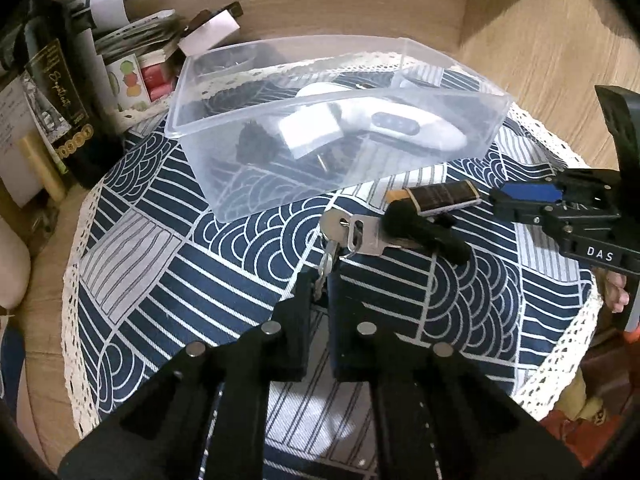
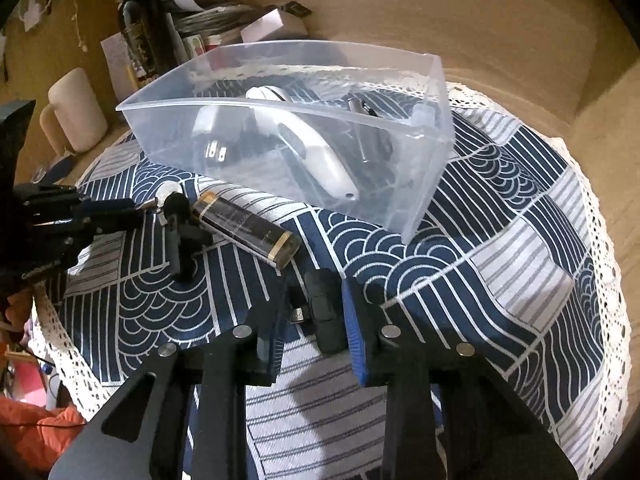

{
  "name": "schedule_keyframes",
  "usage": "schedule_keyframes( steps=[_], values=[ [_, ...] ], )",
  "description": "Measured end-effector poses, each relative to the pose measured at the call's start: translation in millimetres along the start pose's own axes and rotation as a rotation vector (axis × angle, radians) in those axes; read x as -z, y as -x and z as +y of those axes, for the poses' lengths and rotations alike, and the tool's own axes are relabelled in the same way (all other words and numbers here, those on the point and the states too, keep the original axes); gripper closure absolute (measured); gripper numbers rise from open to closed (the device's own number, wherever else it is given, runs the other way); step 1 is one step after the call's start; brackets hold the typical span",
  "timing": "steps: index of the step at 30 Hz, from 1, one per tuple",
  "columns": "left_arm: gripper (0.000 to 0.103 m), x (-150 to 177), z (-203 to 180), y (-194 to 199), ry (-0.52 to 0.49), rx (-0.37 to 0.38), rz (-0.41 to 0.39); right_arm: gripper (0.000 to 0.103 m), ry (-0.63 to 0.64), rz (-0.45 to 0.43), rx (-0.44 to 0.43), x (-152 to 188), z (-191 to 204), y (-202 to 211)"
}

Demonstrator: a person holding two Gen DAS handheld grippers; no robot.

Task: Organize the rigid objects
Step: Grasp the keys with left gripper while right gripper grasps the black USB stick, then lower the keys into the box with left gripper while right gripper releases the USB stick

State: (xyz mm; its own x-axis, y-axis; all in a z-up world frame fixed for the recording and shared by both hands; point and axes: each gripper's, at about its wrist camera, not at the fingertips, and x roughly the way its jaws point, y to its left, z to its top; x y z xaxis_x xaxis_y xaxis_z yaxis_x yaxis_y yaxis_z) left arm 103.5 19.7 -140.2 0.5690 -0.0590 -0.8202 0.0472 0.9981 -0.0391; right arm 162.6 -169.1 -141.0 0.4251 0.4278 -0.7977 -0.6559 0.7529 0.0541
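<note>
The left gripper point(image 1: 320, 296) fingers are pinching the loose, jangling silver metal key bunch point(image 1: 352, 232) at their tips, while the right gripper point(image 2: 312, 320) fingers are standing apart around a small, rigid black rectangular device point(image 2: 325, 312).

A clear plastic bin point(image 1: 340, 120) is sitting in the upper centre of the left wrist frame, holding a white curved device point(image 1: 400, 124) and a white plug adapter point(image 1: 308, 128). Just below it, a bunch of keys point(image 1: 352, 232) is lying flat beside a black key fob point(image 1: 424, 232). A dark lighter with a gold band point(image 2: 248, 224) is resting left of centre in the right wrist frame. A small black rectangular gadget point(image 2: 324, 312) is lying in that frame's lower centre.
</note>
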Motion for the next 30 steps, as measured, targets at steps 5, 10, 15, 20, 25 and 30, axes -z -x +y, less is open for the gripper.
schedule_keyframes(
  steps=[5,10,15,20,25,30],
  values=[
    [0.068,0.0,-6.5,9.3,-0.028,0.003,0.0,0.079,-0.032,-0.023,-0.002,2.2,-5.4,7.1],
    [0.054,-10.2,-12.3,2.4,-0.066,-0.012,0.001,0.079,-0.037,-0.041,-0.013,2.2,-7.3,14.0],
    [0.043,-26.7,-21.5,-22.0,-0.108,0.02,0.057,0.079,-0.037,-0.047,-0.018,3.1,-6.5,16.8],
    [0.062,-36.7,-27.1,-29.0,-0.122,0.046,0.038,0.079,-0.049,-0.049,-0.014,3.7,-9.6,16.9],
    [0.077,-35.8,-24.0,-23.5,-0.1,0.042,0.004,0.079,-0.067,-0.06,-0.014,2.9,-15.5,18.2],
    [0.097,-27.3,-20.9,-15.0,-0.078,0.051,-0.001,0.079,-0.077,-0.073,-0.017,0.7,-18.8,19.6]
  ],
)
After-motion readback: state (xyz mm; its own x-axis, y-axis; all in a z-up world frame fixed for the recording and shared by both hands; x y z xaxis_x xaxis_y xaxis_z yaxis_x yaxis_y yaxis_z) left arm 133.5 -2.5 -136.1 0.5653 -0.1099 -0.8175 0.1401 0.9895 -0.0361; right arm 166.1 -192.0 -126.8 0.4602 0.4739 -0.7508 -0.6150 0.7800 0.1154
